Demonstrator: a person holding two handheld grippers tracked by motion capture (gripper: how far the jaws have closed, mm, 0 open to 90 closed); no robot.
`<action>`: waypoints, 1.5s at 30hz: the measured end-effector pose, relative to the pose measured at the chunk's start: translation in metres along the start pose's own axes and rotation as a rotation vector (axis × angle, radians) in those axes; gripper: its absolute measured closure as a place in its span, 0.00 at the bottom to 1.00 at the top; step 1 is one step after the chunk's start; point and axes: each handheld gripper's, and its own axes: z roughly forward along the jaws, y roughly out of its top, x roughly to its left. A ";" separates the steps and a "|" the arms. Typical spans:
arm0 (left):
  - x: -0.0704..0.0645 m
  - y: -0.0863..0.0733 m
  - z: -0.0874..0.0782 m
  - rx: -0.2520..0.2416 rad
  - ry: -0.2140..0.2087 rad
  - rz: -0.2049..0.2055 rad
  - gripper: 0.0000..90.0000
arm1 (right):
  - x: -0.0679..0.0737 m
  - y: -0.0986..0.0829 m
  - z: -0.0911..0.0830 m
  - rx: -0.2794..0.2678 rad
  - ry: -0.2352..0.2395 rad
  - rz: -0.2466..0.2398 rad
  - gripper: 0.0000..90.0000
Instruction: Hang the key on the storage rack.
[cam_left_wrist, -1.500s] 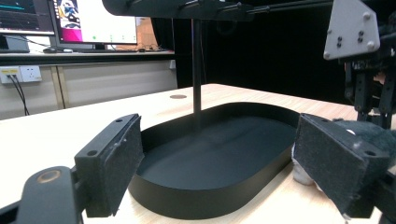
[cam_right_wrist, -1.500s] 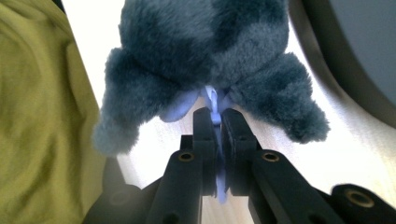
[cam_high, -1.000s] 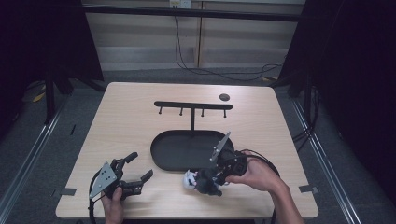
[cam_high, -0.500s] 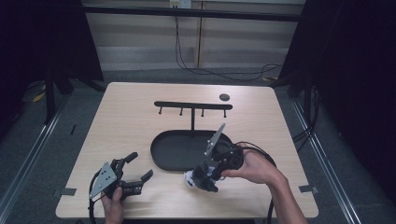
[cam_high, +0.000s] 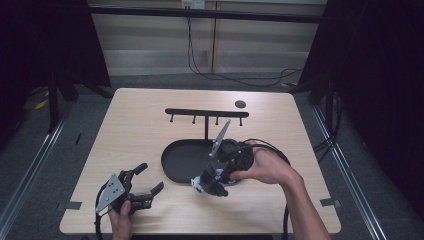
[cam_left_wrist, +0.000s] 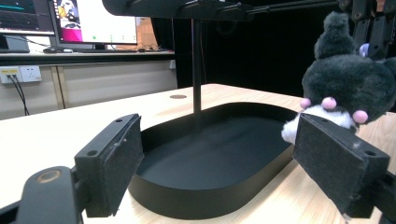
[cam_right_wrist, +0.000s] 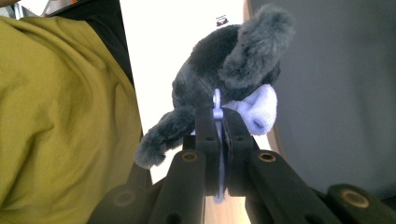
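A dark grey plush toy (cam_high: 203, 184) with a white face and pink dots hangs just above the table by the front right rim of the black oval tray (cam_high: 182, 160). My right gripper (cam_high: 214, 181) is shut on the toy's lavender loop (cam_right_wrist: 216, 100), with the plush (cam_right_wrist: 233, 70) dangling past the fingertips. My left gripper (cam_high: 153, 176) rests open near the table's front left. In the left gripper view its pads (cam_left_wrist: 116, 163) frame the tray (cam_left_wrist: 215, 140), and the plush (cam_left_wrist: 345, 84) hangs at the right.
A black T-shaped rack (cam_high: 206, 114) with several hooks stands behind the tray; its post (cam_left_wrist: 197, 60) rises beyond it. A small dark disc (cam_high: 240, 104) lies at the back right. Yellow-green clothing (cam_right_wrist: 60, 116) fills the left of the right gripper view.
The right gripper has carried the plush leftward along the tray's front right rim and tilted more. The left gripper has stayed put and open.
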 end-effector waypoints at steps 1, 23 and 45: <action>0.000 0.000 0.000 0.000 0.000 0.000 0.17 | 0.000 0.001 -0.001 -0.001 -0.002 0.000 0.97; 0.000 0.000 0.000 0.000 0.000 0.000 0.17 | -0.019 0.037 -0.023 0.045 -0.030 -0.049 0.97; 0.000 0.000 0.000 -0.001 0.000 0.000 0.17 | -0.052 0.063 -0.032 0.065 -0.048 -0.045 0.97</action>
